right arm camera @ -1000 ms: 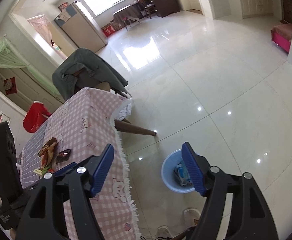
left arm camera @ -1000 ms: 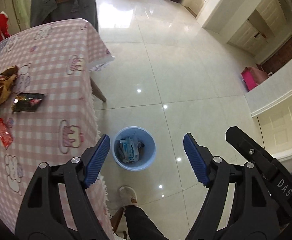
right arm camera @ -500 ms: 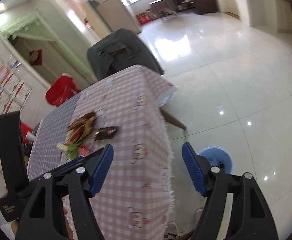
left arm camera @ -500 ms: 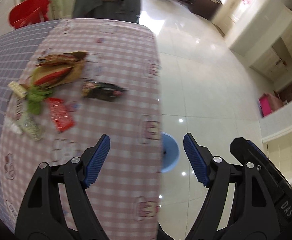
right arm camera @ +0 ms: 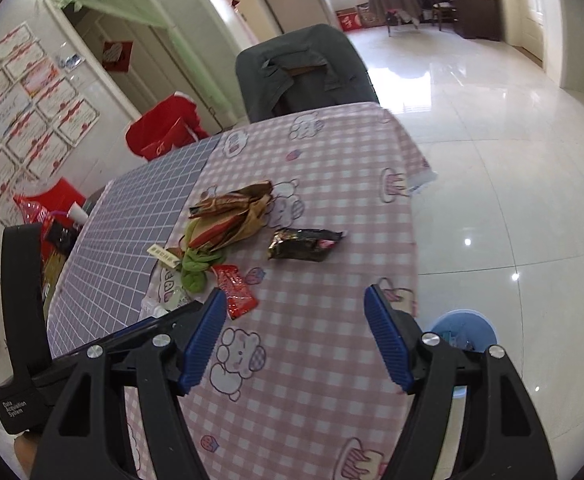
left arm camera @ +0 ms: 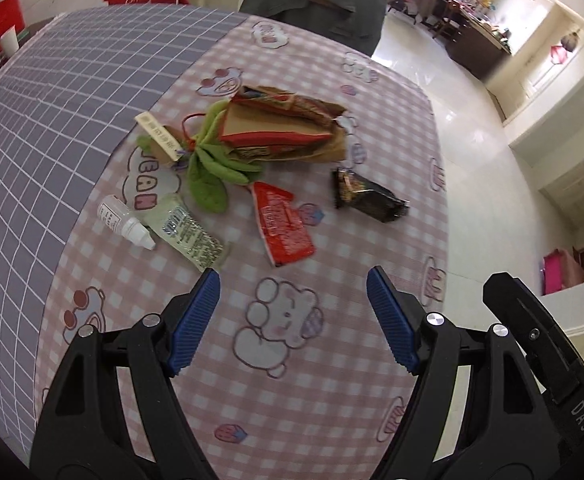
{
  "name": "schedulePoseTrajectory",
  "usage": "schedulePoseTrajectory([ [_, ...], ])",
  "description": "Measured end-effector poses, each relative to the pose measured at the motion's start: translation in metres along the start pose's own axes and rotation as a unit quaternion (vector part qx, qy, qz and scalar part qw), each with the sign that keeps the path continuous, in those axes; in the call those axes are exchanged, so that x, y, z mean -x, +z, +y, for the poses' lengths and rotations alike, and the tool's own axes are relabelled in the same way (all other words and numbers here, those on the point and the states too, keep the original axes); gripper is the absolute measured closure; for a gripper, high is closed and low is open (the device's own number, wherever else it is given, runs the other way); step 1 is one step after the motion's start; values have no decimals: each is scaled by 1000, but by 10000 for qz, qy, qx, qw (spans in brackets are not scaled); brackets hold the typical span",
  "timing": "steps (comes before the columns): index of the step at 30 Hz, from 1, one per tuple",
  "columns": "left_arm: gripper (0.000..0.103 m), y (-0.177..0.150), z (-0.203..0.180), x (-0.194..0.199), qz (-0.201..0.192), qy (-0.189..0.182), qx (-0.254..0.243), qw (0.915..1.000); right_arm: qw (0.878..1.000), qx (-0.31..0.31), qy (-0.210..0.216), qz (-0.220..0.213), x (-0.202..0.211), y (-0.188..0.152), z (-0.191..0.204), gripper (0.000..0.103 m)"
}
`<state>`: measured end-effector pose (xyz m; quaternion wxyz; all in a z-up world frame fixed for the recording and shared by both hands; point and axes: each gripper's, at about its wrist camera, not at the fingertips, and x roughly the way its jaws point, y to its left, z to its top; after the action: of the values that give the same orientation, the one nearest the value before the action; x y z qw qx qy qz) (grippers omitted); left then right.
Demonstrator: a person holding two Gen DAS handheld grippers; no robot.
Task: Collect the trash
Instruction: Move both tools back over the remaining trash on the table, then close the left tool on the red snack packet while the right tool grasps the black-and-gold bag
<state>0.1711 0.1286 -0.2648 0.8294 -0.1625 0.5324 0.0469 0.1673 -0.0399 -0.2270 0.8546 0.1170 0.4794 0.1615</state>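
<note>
Half a second ago the left wrist view took in the desk's edge and the blue bin beyond it; now it looks down at the desk (left arm camera: 332, 380) top alone, the trash sits larger and nearer, and the bin has gone from that view. In the right wrist view the bin (right arm camera: 468, 324) has slid down to the lower right, on the floor just beside the desk's edge, partly hidden behind the right tongs (right arm camera: 296, 340).

The left tongs (left arm camera: 292, 316) are released, blue pads wide apart over the pink checked cloth, grasping nothing. The right tongs are likewise spread and empty.

The trash lies in a loose group ahead of the left tongs. The red packet (left arm camera: 281, 224) lies flat, its long axis running from upper left to lower right, the near end closest to the tongs. The black wrapper (left arm camera: 368, 196) lies to its right, apart from it, long axis slanting down to the right. The clear tube (left arm camera: 187, 232) and the small white bottle (left arm camera: 123, 222) lie side by side on the left, both slanting the same way, the bottle's tip pointing lower right. Beyond them sit a brown paper bag (left arm camera: 287, 128) and green leaves (left arm camera: 211, 172), touching.
</note>
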Motion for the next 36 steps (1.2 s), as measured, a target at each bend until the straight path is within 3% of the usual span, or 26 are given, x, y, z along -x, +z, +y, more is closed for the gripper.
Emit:
schedulePoseTrajectory([
  [13, 29, 19, -2, -58, 300, 176, -58, 9994, 9993, 214, -61, 316, -58, 17, -10, 33],
  [27, 31, 25, -15, -87, 243, 657, -289, 9971, 9977, 586, -178, 275, -87, 34, -18, 33],
  [31, 45, 27, -14, -89, 126, 794, -392, 9960, 9973, 659, -173, 272, -93, 36, -20, 32],
  [34, 62, 27, -12, -87, 53, 806, -445, 9957, 9975, 632, -131, 271, -99, 39, -23, 31],
  [36, 66, 29, -6, -85, 16, 714, -370, 9968, 9974, 652, -122, 283, -103, 40, -23, 31],
])
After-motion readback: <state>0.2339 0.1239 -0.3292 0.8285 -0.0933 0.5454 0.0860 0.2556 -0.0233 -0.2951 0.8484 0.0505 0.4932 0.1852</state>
